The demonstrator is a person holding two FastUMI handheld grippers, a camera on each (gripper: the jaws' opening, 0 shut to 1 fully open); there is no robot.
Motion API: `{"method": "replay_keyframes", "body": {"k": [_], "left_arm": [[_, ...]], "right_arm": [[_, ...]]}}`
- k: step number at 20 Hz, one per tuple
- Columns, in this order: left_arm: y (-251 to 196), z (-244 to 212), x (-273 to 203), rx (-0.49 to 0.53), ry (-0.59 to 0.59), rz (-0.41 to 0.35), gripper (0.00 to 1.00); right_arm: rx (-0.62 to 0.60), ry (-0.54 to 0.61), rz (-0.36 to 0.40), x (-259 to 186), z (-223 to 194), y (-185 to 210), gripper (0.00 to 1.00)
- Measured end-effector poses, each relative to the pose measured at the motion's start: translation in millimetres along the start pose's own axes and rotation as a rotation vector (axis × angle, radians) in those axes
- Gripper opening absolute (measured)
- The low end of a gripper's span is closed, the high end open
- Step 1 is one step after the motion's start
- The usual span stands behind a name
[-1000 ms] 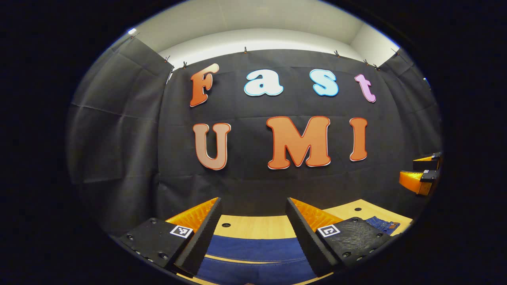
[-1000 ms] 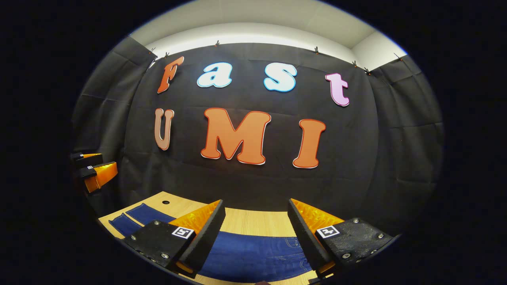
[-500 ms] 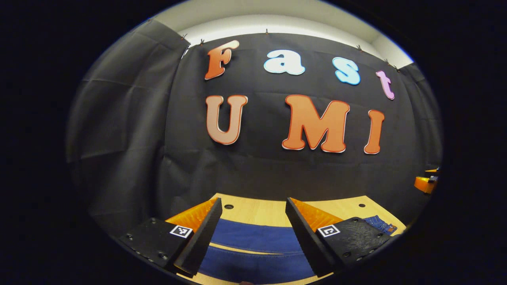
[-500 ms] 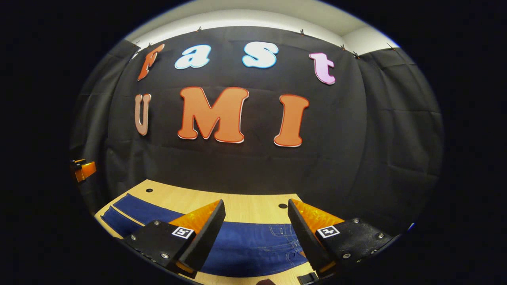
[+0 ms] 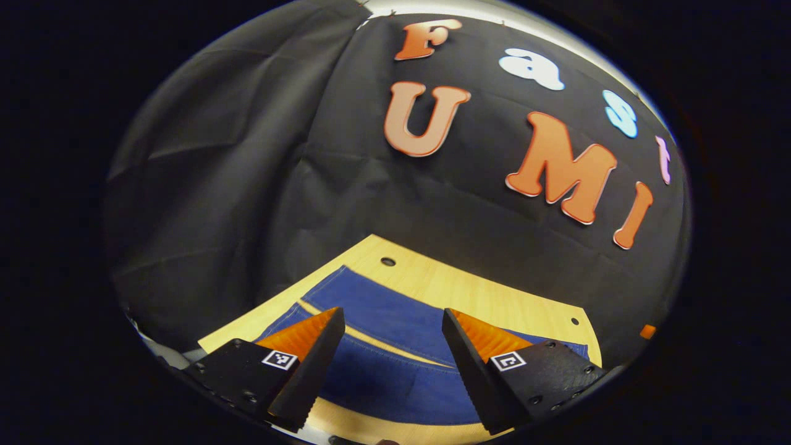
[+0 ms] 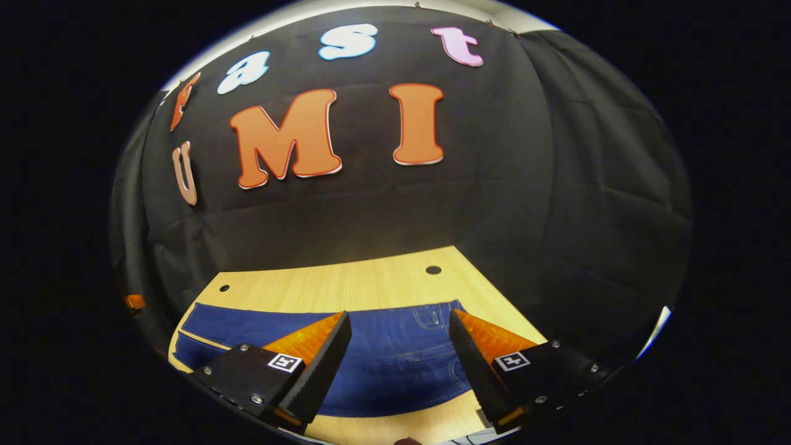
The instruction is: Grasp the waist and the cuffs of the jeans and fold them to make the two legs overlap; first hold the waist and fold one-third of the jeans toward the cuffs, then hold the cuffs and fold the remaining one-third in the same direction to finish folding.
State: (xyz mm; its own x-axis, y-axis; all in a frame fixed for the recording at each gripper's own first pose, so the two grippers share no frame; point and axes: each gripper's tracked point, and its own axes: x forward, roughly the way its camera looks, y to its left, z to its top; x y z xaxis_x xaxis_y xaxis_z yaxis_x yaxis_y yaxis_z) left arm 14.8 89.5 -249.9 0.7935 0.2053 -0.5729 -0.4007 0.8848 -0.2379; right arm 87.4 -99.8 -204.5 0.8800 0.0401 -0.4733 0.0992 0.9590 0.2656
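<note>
- Left gripper (image 5: 393, 321): jaws spread wide, holding nothing, hanging above the jeans' (image 5: 383, 346) leg end, where the two legs lie side by side with a thin strip of wood between them
- Right gripper (image 6: 399, 322): jaws spread wide, empty, above the jeans' waist end near the pocket stitching
- Jeans lie flat along the desk (image 6: 346, 284); bare wood beyond them reaches the desk's far edge at the black cloth wall (image 6: 556, 204)

No legible text, brand or number noted. Each finger of the left gripper (image 5: 393, 371) and right gripper (image 6: 400, 371) carries one small square black-and-white coded marker; its pattern is not readable
</note>
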Motion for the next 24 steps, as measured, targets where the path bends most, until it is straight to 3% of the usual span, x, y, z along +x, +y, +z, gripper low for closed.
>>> {"method": "replay_keyframes", "body": {"k": [11,20,24], "left_arm": [[124.3,-106.3,41.0,-0.445,0.386,0.168,0.98],[180.0,-132.2,51.3,-0.698,0.476,0.221,0.98],[190.0,-144.6,59.9,-0.721,0.491,0.218,0.98]], "right_arm": [[0.291,0.313,-0.008,35.2,-94.2,-40.0,0.98],[0.594,0.492,-0.029,55.1,-151.8,-70.1,0.98],[0.703,0.522,-0.080,60.6,-173.1,-94.8,0.98]]}}
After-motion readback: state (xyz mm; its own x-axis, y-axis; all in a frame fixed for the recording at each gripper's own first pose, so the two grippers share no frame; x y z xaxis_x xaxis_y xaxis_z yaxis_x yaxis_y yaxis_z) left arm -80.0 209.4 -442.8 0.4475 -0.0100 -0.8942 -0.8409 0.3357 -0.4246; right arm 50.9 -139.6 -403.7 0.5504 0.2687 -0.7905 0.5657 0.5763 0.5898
